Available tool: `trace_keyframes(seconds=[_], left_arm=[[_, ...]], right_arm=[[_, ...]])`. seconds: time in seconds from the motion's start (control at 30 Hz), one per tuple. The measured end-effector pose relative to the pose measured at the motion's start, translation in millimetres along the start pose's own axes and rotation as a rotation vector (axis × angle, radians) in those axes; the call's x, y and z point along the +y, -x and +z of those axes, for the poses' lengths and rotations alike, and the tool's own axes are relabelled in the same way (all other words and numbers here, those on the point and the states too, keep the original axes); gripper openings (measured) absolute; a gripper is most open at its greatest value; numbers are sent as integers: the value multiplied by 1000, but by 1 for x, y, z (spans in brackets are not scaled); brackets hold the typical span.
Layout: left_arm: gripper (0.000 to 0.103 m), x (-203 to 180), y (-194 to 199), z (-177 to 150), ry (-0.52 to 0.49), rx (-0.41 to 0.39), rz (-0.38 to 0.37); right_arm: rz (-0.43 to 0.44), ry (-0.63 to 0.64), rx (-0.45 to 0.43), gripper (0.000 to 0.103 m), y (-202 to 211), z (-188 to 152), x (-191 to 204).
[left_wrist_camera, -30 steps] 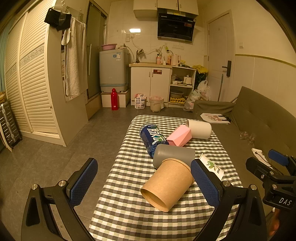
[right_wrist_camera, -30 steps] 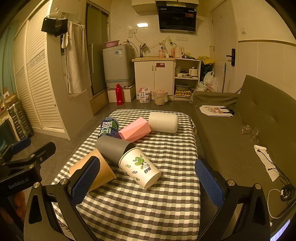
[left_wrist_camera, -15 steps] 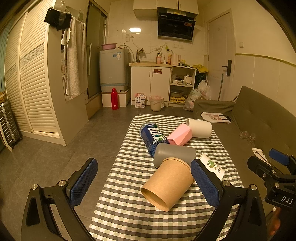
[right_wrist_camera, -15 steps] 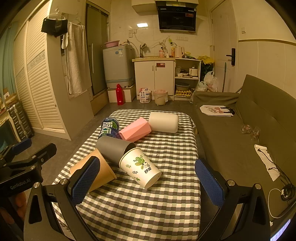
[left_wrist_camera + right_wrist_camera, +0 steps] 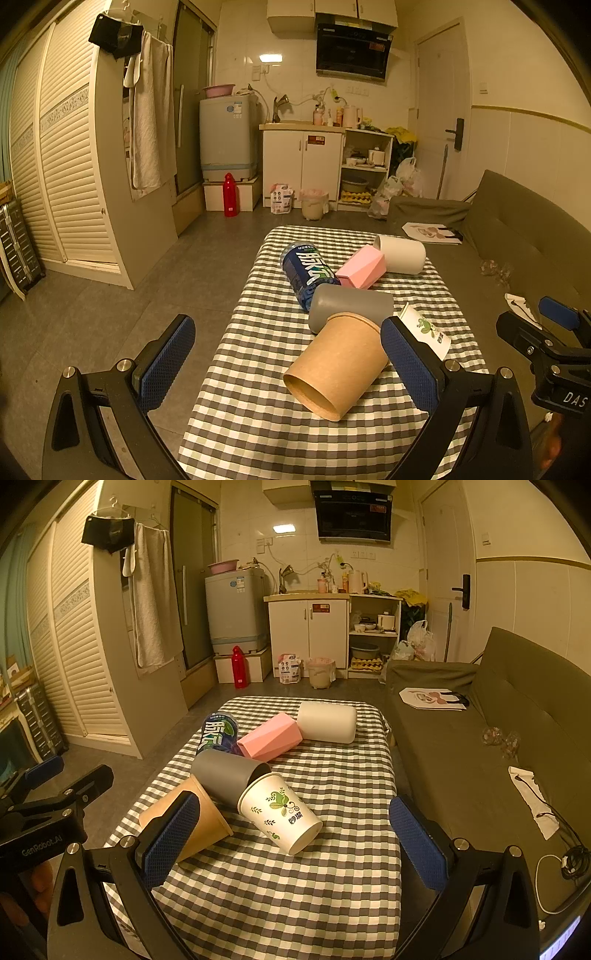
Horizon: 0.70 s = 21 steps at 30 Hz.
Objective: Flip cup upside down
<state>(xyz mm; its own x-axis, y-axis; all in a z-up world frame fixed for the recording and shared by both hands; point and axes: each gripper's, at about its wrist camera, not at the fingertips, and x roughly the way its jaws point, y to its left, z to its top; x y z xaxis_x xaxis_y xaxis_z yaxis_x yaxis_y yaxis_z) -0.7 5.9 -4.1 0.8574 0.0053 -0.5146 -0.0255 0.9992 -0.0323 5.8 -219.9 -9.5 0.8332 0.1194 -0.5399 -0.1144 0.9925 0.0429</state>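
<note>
From the left wrist view, the left gripper (image 5: 288, 363) stands wide open and empty above the near end of the checked table (image 5: 258, 435), its pads either side of the brown paper cup (image 5: 338, 369), which lies on its side with its open mouth toward the camera. I judge this cup, or the printed one beside it, to be the task's thing; which of the 6 lying vessels is meant cannot be told. The brown cup's far end touches the grey cup (image 5: 349, 304), and beyond the grey cup lie the blue can (image 5: 306, 271), the pink faceted cup (image 5: 360, 266) and the white cup (image 5: 400, 253), crowded together. The risk is that closing on the thin brown paper wall crushes it, or that lifting it nudges the grey cup and sets the round neighbours rolling toward the table edge. The brown cup's mouth shows nothing inside. From the right wrist view, the right gripper (image 5: 295, 843) is likewise spread wide and holds nothing, aimed at the printed paper cup (image 5: 282, 812), which lies against the grey cup (image 5: 225, 775) with its narrow base toward the camera. A pinch across this tapered side could squirt it out sideways. Its inside is hidden; the grey cup's mouth looks dark, contents untold.
</note>
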Motion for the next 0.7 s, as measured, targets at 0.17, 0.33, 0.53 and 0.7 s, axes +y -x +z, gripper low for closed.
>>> trace_keyframes(seconds=[0.17, 0.33, 0.53, 0.7], left_arm=[[103, 4, -8, -5, 5, 10, 7], [103, 8, -15, -4, 13, 26, 11], [103, 22, -22, 8, 26, 32, 42], [103, 47, -34, 16, 72, 68, 92]], right_arm=[[12, 7, 8, 103, -3, -1, -1], [45, 46, 26, 103, -5, 3, 3], [89, 121, 58, 103, -14, 24, 10], [181, 277, 152, 103, -51, 57, 28]])
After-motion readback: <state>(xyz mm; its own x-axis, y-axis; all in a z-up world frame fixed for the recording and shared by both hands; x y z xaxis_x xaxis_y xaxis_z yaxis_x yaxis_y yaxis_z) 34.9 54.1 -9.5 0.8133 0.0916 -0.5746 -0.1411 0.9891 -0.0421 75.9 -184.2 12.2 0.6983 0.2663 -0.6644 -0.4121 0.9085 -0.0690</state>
